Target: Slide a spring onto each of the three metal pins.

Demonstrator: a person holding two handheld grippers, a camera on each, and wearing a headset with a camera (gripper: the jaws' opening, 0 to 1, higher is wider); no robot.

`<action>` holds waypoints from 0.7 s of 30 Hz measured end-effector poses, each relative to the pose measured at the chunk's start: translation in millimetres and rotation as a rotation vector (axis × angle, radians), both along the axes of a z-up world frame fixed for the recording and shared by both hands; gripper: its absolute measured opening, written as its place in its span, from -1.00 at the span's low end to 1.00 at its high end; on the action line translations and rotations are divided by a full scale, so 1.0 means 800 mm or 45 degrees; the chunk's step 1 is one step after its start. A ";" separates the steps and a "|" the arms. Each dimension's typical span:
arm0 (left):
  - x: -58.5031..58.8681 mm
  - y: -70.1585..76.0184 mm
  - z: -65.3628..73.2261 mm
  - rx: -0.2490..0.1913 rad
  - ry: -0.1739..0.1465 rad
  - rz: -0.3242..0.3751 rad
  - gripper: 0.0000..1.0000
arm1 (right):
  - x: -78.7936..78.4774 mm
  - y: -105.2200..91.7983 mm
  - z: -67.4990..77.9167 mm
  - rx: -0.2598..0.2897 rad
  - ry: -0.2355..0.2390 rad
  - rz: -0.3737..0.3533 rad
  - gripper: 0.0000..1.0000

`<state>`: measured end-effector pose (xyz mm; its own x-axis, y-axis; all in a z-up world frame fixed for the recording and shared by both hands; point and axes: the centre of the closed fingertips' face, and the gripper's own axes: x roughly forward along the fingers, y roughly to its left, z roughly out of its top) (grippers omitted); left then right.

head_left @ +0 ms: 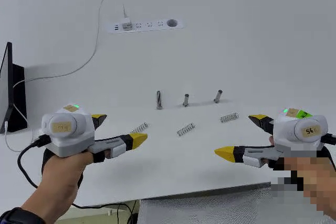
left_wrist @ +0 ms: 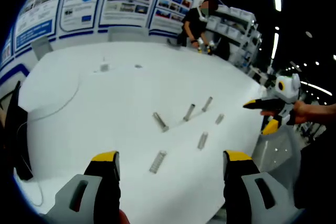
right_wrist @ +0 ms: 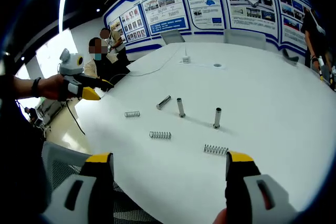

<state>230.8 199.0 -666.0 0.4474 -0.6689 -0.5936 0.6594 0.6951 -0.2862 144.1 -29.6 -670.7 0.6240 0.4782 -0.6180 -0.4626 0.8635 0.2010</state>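
Three metal pins stand in a row mid-table: the left pin looks tipped or lying, while the middle pin and right pin are upright. In front of them lie three loose springs: left, middle and right. My left gripper hovers open beside the left spring. My right gripper hovers open just right of the right spring. In the left gripper view the left spring lies ahead between the open jaws. In the right gripper view the right spring lies nearest.
A white power strip with a cable lies at the back of the white table. A dark monitor stands at the left edge. A grey mesh chair sits below the table's front edge. People stand beyond the table.
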 end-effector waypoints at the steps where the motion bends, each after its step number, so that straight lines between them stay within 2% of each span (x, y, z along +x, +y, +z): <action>1: 0.001 -0.002 0.000 0.001 0.001 -0.003 0.63 | -0.001 0.000 0.000 0.001 -0.001 0.000 0.79; 7: 0.011 -0.011 -0.007 0.007 0.010 -0.021 0.60 | -0.007 -0.002 -0.001 -0.001 0.005 -0.010 0.79; 11: 0.021 -0.018 -0.007 -0.019 0.014 0.004 0.55 | -0.011 -0.005 -0.001 0.010 0.009 -0.036 0.79; 14: 0.028 -0.024 -0.010 -0.018 0.016 0.011 0.54 | -0.014 -0.004 -0.002 0.009 0.011 -0.040 0.78; 21: 0.046 -0.044 -0.012 -0.020 0.021 0.011 0.48 | -0.018 -0.008 -0.002 0.003 0.010 -0.055 0.78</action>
